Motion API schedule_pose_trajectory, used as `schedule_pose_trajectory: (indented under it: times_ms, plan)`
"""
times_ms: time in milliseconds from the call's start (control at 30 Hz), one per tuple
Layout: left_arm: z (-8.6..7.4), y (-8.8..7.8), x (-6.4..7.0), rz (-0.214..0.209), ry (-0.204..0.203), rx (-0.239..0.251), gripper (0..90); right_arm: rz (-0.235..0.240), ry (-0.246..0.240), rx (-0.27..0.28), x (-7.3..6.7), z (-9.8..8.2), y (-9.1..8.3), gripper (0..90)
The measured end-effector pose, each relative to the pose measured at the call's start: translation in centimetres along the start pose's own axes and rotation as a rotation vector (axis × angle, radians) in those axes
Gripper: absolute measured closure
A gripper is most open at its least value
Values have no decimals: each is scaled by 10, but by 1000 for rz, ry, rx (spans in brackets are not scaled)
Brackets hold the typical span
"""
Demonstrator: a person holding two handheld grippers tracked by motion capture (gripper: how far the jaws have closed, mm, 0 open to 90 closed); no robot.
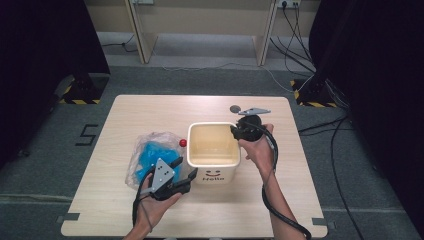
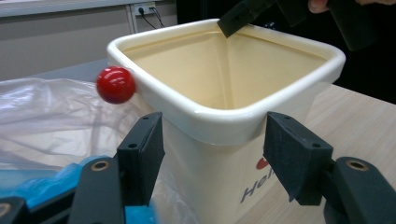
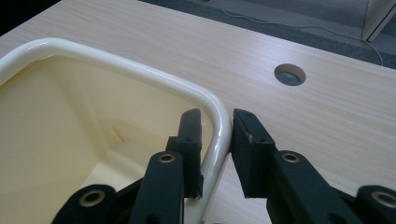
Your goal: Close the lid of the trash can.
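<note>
We see cream bin (image 1: 213,150) mid-table, empty. Right gripper (image 3: 215,135) pinches its far corner rim – one jaw inside, one outside – likely to steady it. Left gripper (image 2: 212,154) spread, straddling near corner untouched. Bag (image 1: 150,155) beside bin, ready for lining.

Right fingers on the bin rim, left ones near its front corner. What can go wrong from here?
1. The right gripper pinches only the thin curved rim of the bin at one corner; a lift may tilt it or let it slip.
2. The left gripper is open and straddles the near corner without touching; closing there could push the bin sideways.
3. The plastic bag lies against the bin and may snag.
</note>
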State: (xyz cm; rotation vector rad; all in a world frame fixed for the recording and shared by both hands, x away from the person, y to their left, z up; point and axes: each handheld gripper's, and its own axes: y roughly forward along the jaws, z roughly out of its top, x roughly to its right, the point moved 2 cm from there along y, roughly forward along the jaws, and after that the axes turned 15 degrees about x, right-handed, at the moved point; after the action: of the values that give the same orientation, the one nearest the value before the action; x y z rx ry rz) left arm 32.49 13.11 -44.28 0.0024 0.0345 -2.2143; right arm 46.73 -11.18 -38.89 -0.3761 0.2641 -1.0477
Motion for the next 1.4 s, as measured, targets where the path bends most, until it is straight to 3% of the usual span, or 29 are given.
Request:
schedule_pose_trajectory:
  times_ms: [167,267,367,600,733,867,1167,1300,1400]
  plan:
    - [2,3,-7,33,-20,3,417,-37,16,10,-1,3,2,713]
    - [5,2,-12,42,-30,13,415,-33,6,-16,-2,1,6,690]
    - [6,2,-13,38,-31,14,416,-39,-15,-40,-2,-3,10,709]
    - [6,1,-14,33,-40,15,412,-32,23,-27,1,-5,10,678]
    - [7,-4,-17,37,-44,18,406,-24,-11,-42,1,-6,8,702]
    - [5,-6,-22,44,-53,11,404,-20,-17,-48,0,-7,9,704]
    - [3,-18,-33,60,-88,8,396,-10,26,19,4,2,-4,634]
    - [4,-24,-34,53,-102,13,388,8,37,49,6,3,-10,546]
    - [4,-28,-33,40,-121,18,373,16,75,80,12,2,-16,489]
